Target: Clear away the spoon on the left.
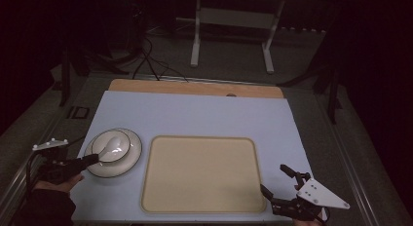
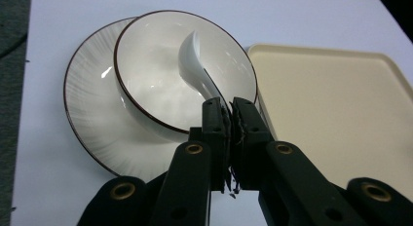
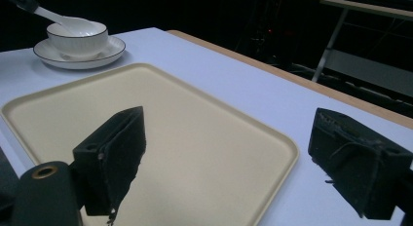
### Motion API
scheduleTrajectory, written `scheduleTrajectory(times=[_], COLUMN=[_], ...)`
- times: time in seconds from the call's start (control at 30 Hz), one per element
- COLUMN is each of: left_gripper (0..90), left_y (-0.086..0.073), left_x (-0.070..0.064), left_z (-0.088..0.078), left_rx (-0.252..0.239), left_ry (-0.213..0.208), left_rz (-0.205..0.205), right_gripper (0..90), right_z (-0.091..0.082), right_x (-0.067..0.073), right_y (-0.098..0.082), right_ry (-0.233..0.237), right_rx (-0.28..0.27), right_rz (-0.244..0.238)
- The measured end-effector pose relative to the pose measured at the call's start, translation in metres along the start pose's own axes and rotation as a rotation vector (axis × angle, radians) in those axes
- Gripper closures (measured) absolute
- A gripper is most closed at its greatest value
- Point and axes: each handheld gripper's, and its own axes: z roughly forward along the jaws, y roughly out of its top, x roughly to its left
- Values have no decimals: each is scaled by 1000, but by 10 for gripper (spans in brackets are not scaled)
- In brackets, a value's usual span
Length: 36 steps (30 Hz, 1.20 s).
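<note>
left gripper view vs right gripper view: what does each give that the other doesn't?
Left gripper view alone: its own jaws shut on the handle of the white spoon, and a look down into the bowl, which sits off-centre on the saucer.

Right gripper view alone: the right gripper with jaws wide apart and nothing between them, hovering at the near corner of the tray; the table's wooden far edge; the bowl from the side.

Both: spoon, bowl, saucer, beige tray, pale blue table top.
</note>
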Motion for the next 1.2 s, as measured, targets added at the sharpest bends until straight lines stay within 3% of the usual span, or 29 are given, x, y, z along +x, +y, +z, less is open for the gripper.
scheduleTrajectory(times=[0.47,1.2], left_gripper=[860,861], left_y=[16,32], left_x=[-27,-68], left_z=[-19,-28], left_rx=[-63,-116], left_ry=[15,-34], left_rz=[62,103], right_gripper=[136,131], right_z=[1,2], right_x=[0,-1], right_y=[0,1], right_ry=[0,14], right_rx=[-1,-27], right_rz=[-2,4])
